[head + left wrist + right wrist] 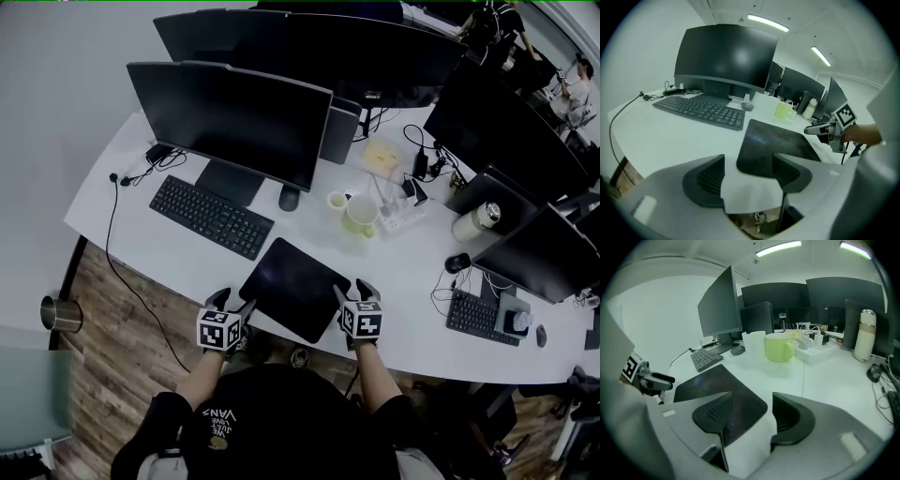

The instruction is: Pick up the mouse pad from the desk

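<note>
Mouse pad (294, 287) on desk (187, 264) between left gripper (234, 300) and right gripper (353, 289)

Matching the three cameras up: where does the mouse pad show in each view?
Head view: mouse pad lower centre.
Left gripper view: mouse pad centre, slightly right.
Right gripper view: mouse pad lower left of centre.
Shared landmark: green mug, just beyond it in all three.

**Three cameras, one tabletop edge**

My head view looks steeply down on the tabletop (141, 234) from above its near edge. Both gripper views ride low and close, facing across it toward the monitors (234, 117). All three share the mouse pad (294, 288). The left gripper view catches the right gripper (811, 130), the right gripper view the left gripper (668, 379).
</note>
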`<state>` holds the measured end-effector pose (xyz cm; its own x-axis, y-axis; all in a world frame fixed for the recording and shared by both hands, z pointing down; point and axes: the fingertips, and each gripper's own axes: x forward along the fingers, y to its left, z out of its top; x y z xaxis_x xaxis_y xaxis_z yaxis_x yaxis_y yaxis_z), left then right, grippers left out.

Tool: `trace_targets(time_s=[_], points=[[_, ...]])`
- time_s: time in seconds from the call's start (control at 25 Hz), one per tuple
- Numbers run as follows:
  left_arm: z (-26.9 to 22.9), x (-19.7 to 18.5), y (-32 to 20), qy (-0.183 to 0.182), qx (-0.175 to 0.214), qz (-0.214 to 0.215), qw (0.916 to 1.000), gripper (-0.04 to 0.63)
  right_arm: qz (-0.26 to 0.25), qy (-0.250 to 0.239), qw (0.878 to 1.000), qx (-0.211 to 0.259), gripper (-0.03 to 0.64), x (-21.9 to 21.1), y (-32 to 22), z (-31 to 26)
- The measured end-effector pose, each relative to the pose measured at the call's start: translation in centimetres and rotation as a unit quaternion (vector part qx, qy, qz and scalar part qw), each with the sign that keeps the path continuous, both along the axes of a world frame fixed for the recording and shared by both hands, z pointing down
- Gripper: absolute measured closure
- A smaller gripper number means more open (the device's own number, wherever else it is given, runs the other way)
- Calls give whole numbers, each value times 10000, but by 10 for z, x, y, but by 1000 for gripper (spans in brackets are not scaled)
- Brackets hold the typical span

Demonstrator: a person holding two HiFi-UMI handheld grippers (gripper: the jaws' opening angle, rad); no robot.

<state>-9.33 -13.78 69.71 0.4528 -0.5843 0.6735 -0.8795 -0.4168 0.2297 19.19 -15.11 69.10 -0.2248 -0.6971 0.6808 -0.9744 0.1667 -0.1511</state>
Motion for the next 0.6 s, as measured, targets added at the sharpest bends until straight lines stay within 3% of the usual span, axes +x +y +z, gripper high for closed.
trace_targets(time_s=[0.32, 0.6], points=[[6, 2, -2, 24, -225, 192, 9996, 299, -7, 216, 9989, -412, 353, -3, -11, 23], [13, 7, -3, 20, -376, 243, 9990, 299, -6, 303, 9987, -402, 365, -6, -10, 26]])
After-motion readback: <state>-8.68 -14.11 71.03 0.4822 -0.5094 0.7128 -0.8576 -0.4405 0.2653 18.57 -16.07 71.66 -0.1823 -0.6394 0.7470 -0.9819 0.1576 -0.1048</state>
